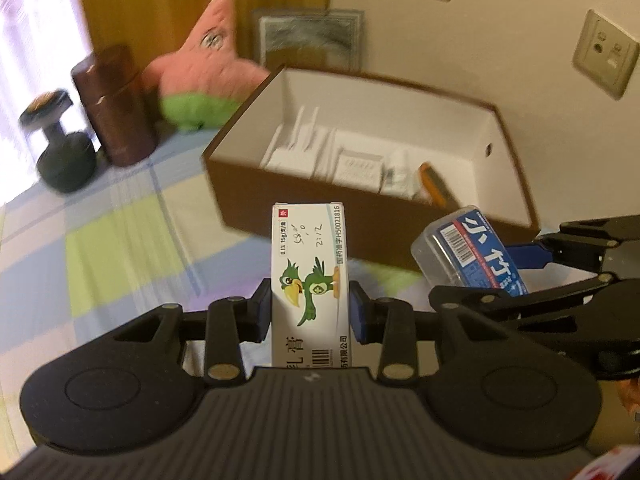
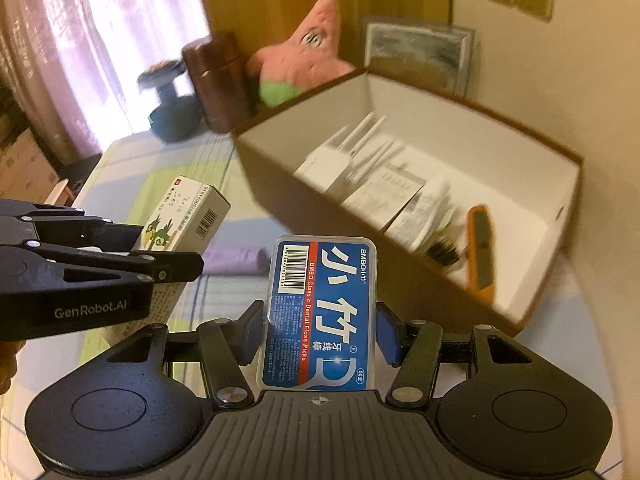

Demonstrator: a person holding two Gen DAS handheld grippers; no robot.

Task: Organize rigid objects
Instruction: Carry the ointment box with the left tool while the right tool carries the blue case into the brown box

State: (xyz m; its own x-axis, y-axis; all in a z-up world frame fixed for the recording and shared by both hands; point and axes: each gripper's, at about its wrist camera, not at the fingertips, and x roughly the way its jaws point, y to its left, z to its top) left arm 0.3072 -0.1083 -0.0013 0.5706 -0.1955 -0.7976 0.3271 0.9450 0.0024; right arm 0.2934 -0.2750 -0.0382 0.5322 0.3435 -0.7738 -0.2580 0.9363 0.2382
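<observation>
So both items are picked up at once here. The ointment box [image 1: 310, 280] is clamped upright between the blue pads of the left gripper [image 1: 311, 312], and the floss case [image 2: 320, 312] is pinched the same way by the right gripper [image 2: 318, 332], long side running along the fingers. Held like that, each one can probably be tipped straight down into the brown box [image 1: 248, 184] without being regripped, which seems to be the point: it's open-topped, white inside, and already loaded with small packets and an orange tool [image 2: 480, 248]. Both items are carried in the air just short of its near wall, over the checked cloth [image 1: 112, 248].

What's only seen from the left wrist: a socket plate [image 1: 604, 58] on the wall at the right. What's only given by the right wrist: the barcode end of the ointment box, a purple thing [image 2: 236, 258] lying on the cloth, and the curtain [image 2: 80, 40]. The plush star [image 1: 208, 64], brown canister [image 1: 116, 108] and dumbbell [image 1: 60, 148] are caught by both.
</observation>
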